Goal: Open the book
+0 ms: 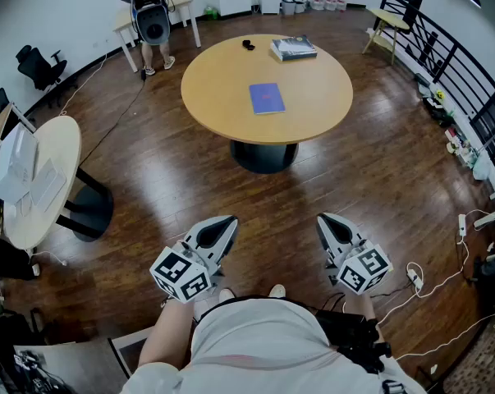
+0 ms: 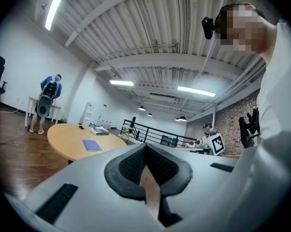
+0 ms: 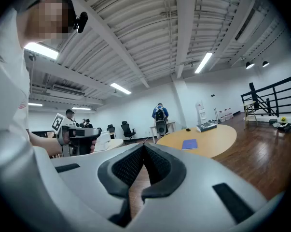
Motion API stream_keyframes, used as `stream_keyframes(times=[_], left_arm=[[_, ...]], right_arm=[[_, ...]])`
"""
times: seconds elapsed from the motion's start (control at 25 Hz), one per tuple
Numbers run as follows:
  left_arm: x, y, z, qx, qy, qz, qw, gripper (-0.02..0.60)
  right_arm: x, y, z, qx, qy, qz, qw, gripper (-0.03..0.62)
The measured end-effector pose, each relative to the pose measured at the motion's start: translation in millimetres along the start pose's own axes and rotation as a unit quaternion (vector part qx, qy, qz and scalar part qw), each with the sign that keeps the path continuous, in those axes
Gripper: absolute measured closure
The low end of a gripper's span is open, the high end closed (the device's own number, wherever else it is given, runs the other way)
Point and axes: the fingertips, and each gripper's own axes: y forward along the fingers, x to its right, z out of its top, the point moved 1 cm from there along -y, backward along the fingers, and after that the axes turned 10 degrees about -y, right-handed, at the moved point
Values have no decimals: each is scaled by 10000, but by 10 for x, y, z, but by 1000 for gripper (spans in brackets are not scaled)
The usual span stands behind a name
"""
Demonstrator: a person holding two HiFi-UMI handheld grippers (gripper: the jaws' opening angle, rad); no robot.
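Observation:
A thin blue book (image 1: 267, 98) lies shut near the middle of the round wooden table (image 1: 313, 97), far ahead of me. It also shows small in the left gripper view as the blue book (image 2: 91, 145) and in the right gripper view as the blue book (image 3: 189, 144). My left gripper (image 1: 226, 223) and right gripper (image 1: 325, 221) hang side by side above the wooden floor, close to my body and well short of the table. Both point level toward it. The left gripper (image 2: 145, 147) and the right gripper (image 3: 144, 147) each have their jaws shut with nothing between them.
A stack of books (image 1: 294, 48) and a small black object (image 1: 248, 44) sit at the table's far edge. A person (image 1: 151, 6) stands at a small table behind it. A second round table (image 1: 54, 171) stands at left, and a black railing (image 1: 452, 64) and floor cables (image 1: 444, 281) at right.

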Motion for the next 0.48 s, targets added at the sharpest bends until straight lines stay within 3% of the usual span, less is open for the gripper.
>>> stream_keyframes(times=[0.48], left_arm=[[282, 530, -85, 8, 113, 233, 9997, 572]], right_arm=[[517, -237, -134, -19, 155, 208, 9997, 594]])
